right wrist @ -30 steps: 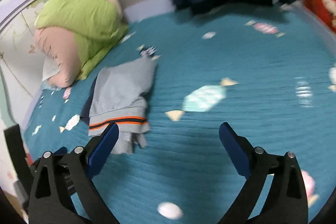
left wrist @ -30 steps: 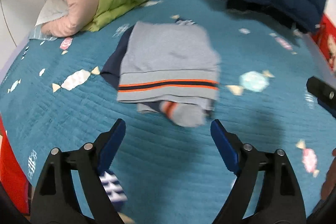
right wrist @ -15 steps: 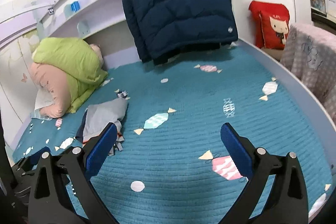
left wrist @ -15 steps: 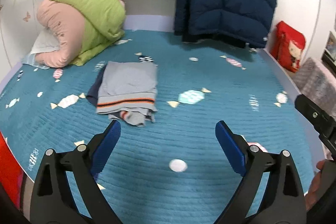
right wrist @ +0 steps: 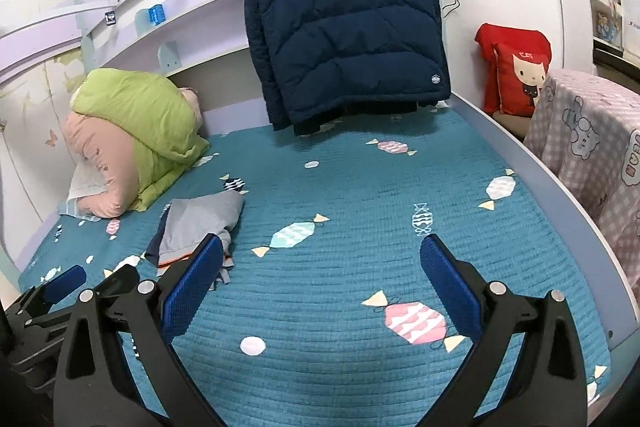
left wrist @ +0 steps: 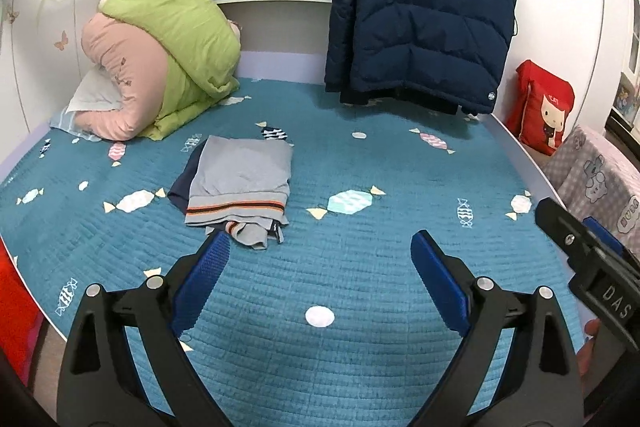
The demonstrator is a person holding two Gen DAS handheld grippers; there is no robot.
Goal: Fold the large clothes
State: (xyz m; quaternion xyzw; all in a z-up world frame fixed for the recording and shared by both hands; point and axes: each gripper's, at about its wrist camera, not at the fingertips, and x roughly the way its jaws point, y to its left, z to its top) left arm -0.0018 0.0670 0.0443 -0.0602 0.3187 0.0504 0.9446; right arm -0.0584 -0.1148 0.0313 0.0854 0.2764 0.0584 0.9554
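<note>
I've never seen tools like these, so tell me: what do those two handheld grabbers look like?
Each is a black plastic clamp. The left gripper and the right gripper both have two angular black arms with silver rivets, ending in jaws faced with textured blue pads. In the left view, white letters "DAS" show on the right one's body.

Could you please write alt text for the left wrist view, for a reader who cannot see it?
A folded grey garment with orange and navy stripes lies on a teal candy-print bedspread, beyond the left gripper, whose jaws stand wide open and empty. A navy and yellow puffer jacket hangs at the far end, beside rolled green and pink bedding.
</note>
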